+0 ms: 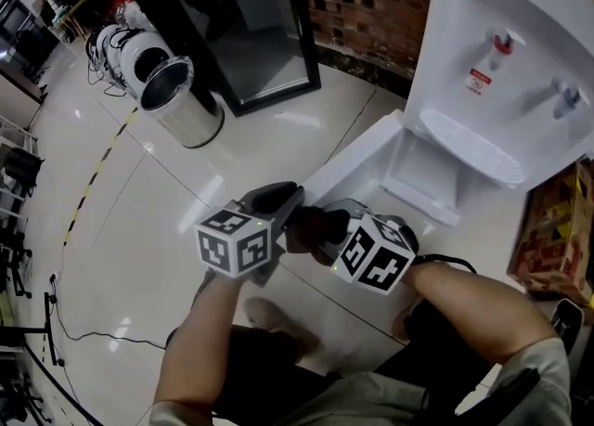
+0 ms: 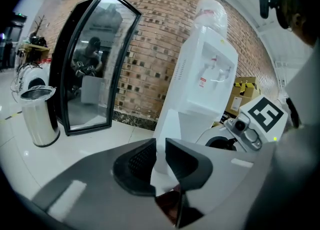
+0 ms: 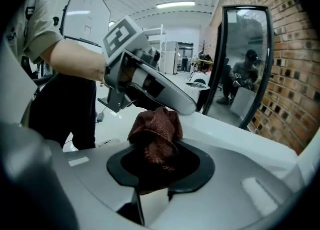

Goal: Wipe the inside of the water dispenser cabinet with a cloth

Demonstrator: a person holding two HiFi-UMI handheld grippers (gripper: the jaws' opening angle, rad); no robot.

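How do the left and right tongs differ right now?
The right tongs are clamped on a bunched reddish-brown cloth; the left tongs hold no cloth and seem pinched on the edge of the white cabinet door. The right tongs' gap is wider than the left's. Both sit close together near the open cabinet.

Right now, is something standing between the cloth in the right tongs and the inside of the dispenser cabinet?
Nothing visible does. The cabinet door hangs open, and only floor lies between the cloth in the right tongs and the cabinet's inside.
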